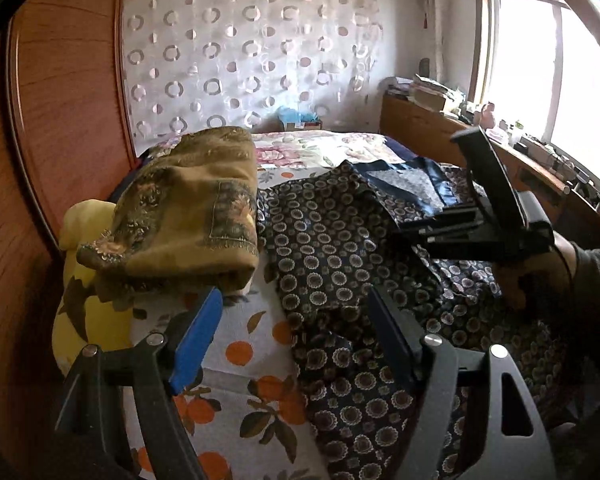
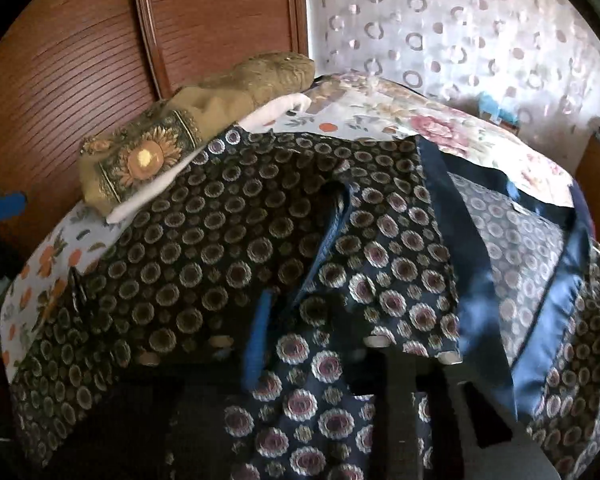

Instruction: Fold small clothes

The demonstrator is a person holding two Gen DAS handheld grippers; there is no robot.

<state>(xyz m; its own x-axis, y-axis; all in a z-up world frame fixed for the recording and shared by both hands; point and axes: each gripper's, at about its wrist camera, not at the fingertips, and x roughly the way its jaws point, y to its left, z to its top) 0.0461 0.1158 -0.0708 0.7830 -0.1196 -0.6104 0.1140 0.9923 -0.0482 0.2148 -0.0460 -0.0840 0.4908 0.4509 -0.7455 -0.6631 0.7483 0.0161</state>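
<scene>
A dark navy garment with round flower prints [image 1: 340,256] lies spread on the bed; it fills the right wrist view [image 2: 228,248], with a plain blue satin trim [image 2: 480,280]. My left gripper [image 1: 296,320] hovers open and empty above the garment's left edge. My right gripper [image 1: 432,224] shows at the right in the left wrist view, its fingers close together on a fold of the garment. In its own view [image 2: 308,320] cloth drapes over its fingers and hides the right one; one blue fingertip [image 2: 260,336] shows.
A folded olive-gold patterned cloth [image 1: 188,208] sits on the bed's left side, near a yellow pillow [image 1: 88,280]. The bedsheet [image 1: 240,360] has orange fruit prints. A wooden wardrobe [image 1: 60,100] stands left, a cluttered wooden ledge [image 1: 440,120] under the window right.
</scene>
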